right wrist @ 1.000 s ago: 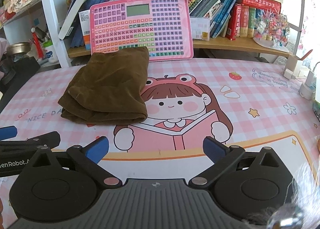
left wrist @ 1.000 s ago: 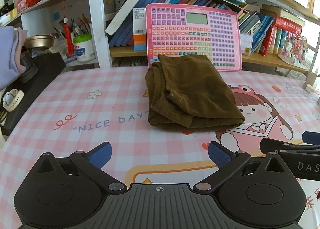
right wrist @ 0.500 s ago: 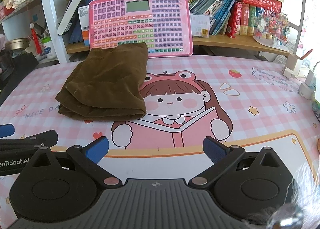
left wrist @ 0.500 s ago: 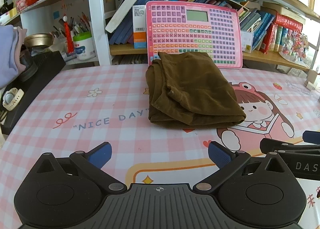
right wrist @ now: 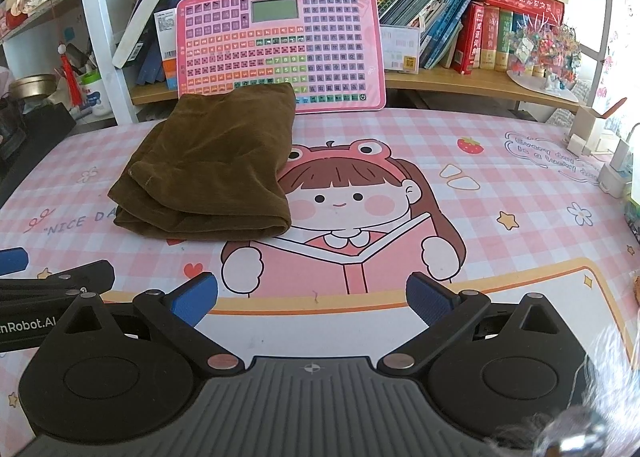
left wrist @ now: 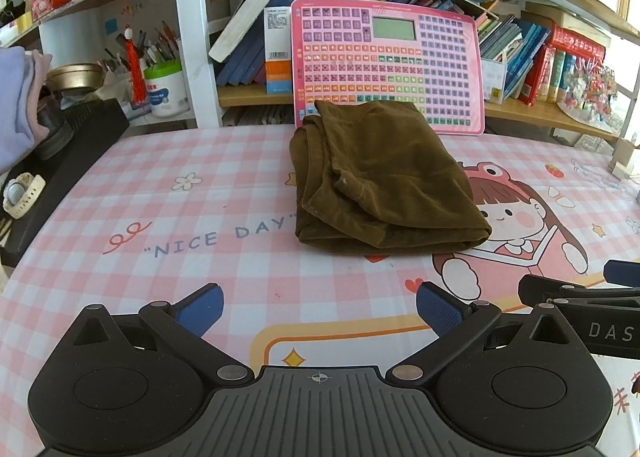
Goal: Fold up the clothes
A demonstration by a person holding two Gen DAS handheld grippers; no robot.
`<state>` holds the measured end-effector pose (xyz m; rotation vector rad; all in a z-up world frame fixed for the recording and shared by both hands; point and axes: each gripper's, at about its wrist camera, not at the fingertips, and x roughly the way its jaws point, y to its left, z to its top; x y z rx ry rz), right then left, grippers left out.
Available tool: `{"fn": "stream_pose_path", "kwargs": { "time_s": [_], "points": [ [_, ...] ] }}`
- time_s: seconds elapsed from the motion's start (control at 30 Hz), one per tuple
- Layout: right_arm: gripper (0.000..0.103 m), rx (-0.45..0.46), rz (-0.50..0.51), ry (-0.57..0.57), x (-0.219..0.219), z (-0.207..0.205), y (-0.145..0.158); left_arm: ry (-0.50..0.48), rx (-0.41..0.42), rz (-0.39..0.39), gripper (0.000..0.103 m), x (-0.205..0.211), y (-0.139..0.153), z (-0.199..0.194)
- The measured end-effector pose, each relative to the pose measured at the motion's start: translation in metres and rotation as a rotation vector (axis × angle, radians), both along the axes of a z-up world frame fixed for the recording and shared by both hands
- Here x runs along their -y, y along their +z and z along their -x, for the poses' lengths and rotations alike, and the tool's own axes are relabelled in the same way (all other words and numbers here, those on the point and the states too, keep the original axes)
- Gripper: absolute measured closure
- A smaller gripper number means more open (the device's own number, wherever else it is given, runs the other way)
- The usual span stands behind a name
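Shelves (left wrist: 360, 95) packed with books run along the back, and in front of them we've got the surface (left wrist: 200, 217), covered in a pink checked mat with "NICE DAY" printed on it and a big cartoon girl reading a book. Leaning upright against the shelf is a pink learning board (right wrist: 280, 45) with rows of coloured keys and a little screen.

Next down in size, the brown garment (left wrist: 380, 181) lies folded into a thick rectangle on the mat, its far edge touching the bottom of that board and its right side covering part of the cartoon girl's hat. Looks like soft velvety fabric, layers stacked at the left edge.

Our left tool (left wrist: 320, 307) sits low near the front edge with its blue-padded fingers spread wide, nothing between them. Right tool (right wrist: 312, 299) is the same deal, released and empty, just beside the left one. Both are well apart from the garment.
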<state>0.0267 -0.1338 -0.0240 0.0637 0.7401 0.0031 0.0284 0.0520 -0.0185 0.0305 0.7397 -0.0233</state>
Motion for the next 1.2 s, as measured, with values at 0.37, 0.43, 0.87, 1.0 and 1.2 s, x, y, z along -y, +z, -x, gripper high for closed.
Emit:
{"fn": "stream_pose_path", "kwargs": {
  "time_s": [0.37, 0.43, 0.87, 1.0, 1.2],
  "points": [
    [0.001, -0.001, 0.001, 0.0, 0.0008, -0.0006, -0.0001, -0.001, -0.002, 0.001, 0.0, 0.0001, -0.0002, -0.0006],
    [0.001, -0.001, 0.001, 0.001, 0.001, -0.0008, 0.0, -0.001, -0.002, 0.0, 0.0, 0.0002, -0.0003, -0.0007],
    [0.001, -0.006, 0.0, -0.006, 0.0011, -0.0001, -0.0001, -0.003, -0.007, 0.001, 0.0, 0.0004, -0.0001, -0.0005],
    [0.001, -0.009, 0.0, -0.008, 0.0017, -0.0003, -0.0006, -0.003, -0.01, -0.001, 0.0, 0.0014, -0.0001, -0.0008],
    [0.001, -0.014, 0.002, -0.009, 0.0009, -0.0008, -0.0012, -0.003, -0.015, -0.001, 0.0, 0.002, -0.0007, -0.0011]
  ]
}}
